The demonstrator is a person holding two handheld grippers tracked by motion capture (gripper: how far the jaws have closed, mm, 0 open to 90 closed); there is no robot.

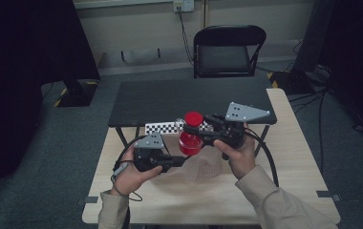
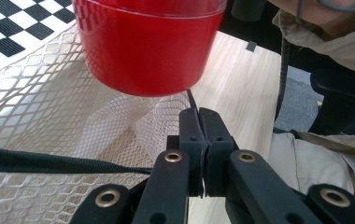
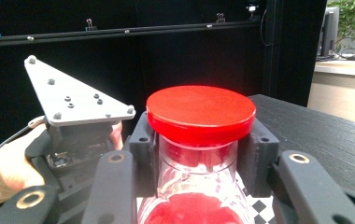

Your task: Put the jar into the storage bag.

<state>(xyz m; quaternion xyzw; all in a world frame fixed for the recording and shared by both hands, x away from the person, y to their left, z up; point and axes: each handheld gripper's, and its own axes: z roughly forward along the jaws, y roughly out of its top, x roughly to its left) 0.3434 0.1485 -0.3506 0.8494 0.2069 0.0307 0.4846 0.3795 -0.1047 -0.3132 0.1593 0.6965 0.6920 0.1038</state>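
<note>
Pale wooden table carried the work. My right gripper clamped the red-lidded jar by its neck, holding it above the mesh bag, while my left gripper pinched the bag's edge, probably to keep its mouth open.

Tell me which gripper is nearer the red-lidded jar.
Right. The right gripper clamps the jar at its neck; the left gripper sits just below it, shut on the mesh bag.

Red-lidded jar, red liquid; beige mesh bag; checkered board.
</note>
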